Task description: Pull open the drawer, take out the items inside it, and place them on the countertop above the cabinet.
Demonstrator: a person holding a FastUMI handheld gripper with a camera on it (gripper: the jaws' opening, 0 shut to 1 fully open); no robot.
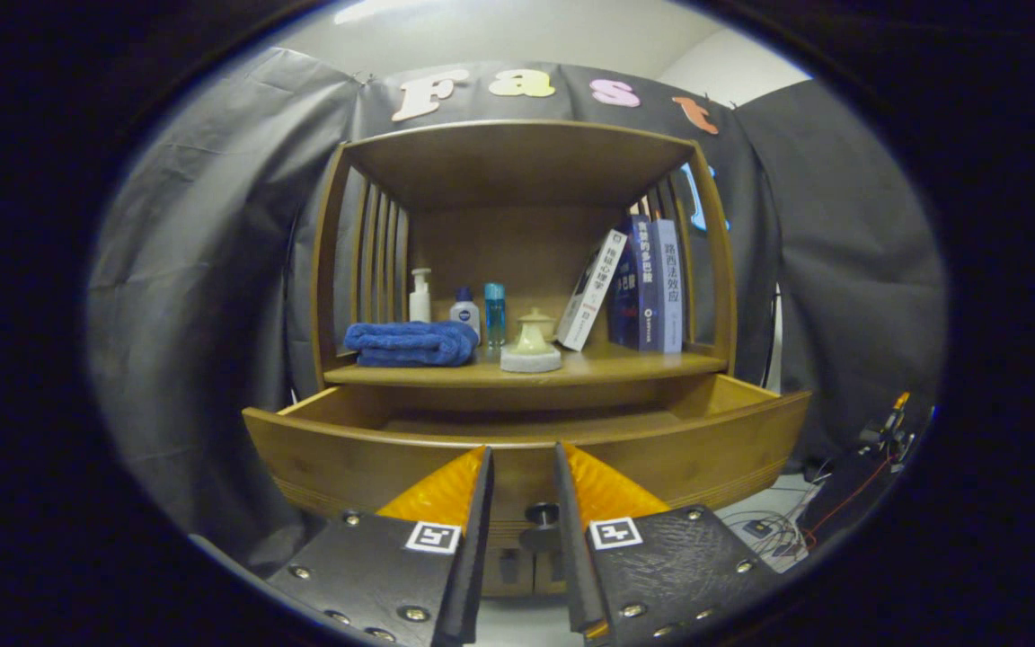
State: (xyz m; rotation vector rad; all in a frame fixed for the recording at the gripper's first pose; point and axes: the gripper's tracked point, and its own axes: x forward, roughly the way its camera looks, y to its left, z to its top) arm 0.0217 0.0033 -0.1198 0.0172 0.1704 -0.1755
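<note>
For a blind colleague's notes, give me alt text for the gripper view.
A wooden cabinet's drawer stands pulled open, its dark round knob between the open hand-held gripper fingers. On the countertop above sit a folded blue towel, small bottles, a cream lidded pot and books.

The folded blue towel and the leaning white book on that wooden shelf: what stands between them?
In the gripper view, between the folded blue towel and the leaning white book stand a white pump bottle, two smaller bottles and a lidded cream jar.

Dim, warm light falls from a ceiling lamp above the cabinet (517, 270); its shelf recess lies shadowed; fisheye bends the drawer (526, 440) front; the gripper (523, 467), fingers parted, looks soft.
</note>
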